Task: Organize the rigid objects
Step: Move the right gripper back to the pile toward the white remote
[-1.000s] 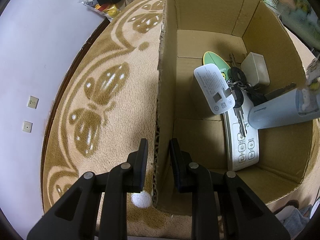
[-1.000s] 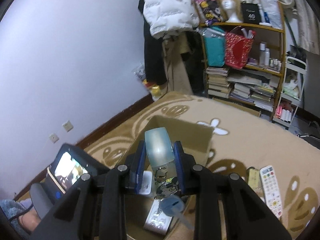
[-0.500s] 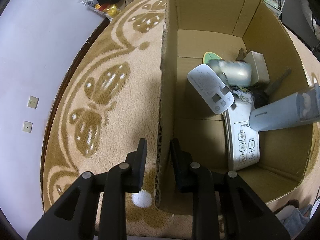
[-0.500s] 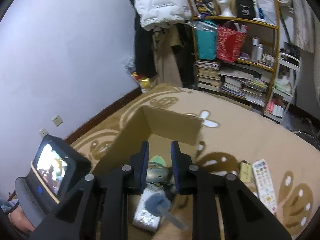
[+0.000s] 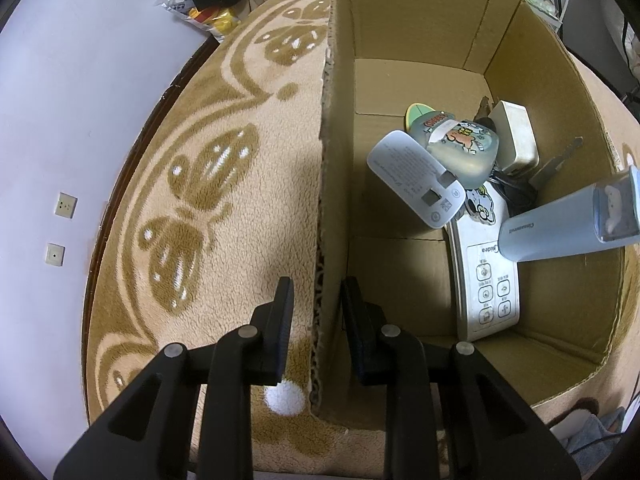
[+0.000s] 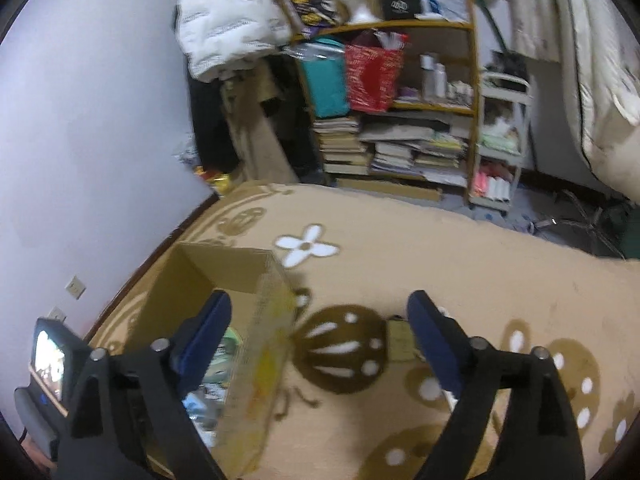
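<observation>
On the patterned rug [image 5: 208, 184] stands a cardboard box [image 5: 420, 40], and the left gripper [image 5: 316, 312] straddles its near wall, one finger outside and one inside, the pads close to the cardboard; whether they actually press it I cannot tell, though the jaws look nearly closed on the wall.

Inside the box, toward 2 o'clock in the left view, lies a heap: a white remote [image 5: 486, 276] flat on the bottom, a pale oval gadget [image 5: 416, 178] leaning over it, a translucent case with cartoon stickers [image 5: 460, 144] on top, a cream adapter [image 5: 516, 136] at the back, and a pale blue bottle [image 5: 560, 228] slanting in from 3 o'clock.

The right gripper [image 6: 320, 344] hangs above the rug beside the box, its jaws spread wide and empty. At about 4 o'clock of its view a small tan object [image 6: 398, 338] lies on the rug, partly hidden by a finger.

By my judgement the step in hand is going for the next loose item while the left steadies the box. The next move calls for lowering the open jaws around that object and closing squarely across it.
</observation>
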`<act>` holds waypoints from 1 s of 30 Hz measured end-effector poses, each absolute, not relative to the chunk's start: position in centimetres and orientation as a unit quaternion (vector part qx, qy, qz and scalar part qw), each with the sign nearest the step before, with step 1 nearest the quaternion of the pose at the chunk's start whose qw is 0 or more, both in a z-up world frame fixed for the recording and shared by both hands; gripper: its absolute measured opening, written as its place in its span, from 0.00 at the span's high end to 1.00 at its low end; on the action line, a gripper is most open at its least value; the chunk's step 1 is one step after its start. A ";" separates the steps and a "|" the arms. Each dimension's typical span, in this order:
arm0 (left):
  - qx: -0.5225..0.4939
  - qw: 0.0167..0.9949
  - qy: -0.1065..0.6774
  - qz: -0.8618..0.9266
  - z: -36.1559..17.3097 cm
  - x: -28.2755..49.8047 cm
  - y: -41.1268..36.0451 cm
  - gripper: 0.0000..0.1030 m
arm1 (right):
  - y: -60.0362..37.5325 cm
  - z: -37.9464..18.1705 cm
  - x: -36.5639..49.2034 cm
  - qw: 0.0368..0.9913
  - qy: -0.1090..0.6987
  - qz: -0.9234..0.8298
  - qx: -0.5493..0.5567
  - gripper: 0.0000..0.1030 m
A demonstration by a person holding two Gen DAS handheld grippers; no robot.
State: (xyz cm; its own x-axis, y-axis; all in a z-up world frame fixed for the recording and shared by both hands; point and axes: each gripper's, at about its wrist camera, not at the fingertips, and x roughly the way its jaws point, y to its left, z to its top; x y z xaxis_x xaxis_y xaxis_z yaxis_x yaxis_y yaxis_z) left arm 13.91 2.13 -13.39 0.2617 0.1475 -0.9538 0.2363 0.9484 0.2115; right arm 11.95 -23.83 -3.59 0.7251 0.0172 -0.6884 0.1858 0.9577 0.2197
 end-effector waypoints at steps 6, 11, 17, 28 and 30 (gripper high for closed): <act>0.159 0.778 0.607 -0.029 -13.4 13.9 2.1 0.76 | -27.9 -6.1 11.9 0.899 0.386 -0.103 0.178 0.00; 0.160 0.778 0.607 -0.029 -13.4 13.8 2.0 0.76 | -30.1 -9.1 12.0 0.873 0.422 -0.143 0.200 0.00; 0.162 0.778 0.607 -0.028 -13.4 13.8 2.0 0.76 | -31.4 -12.2 12.3 0.859 0.447 -0.155 0.197 0.00; 0.162 0.778 0.606 -0.028 -13.3 13.8 2.0 0.75 | -33.5 -16.8 12.3 0.828 0.487 -0.172 0.218 0.13; 0.163 0.778 0.607 -0.028 -13.3 13.8 2.0 0.75 | -33.4 -17.2 12.4 0.828 0.491 -0.168 0.215 0.16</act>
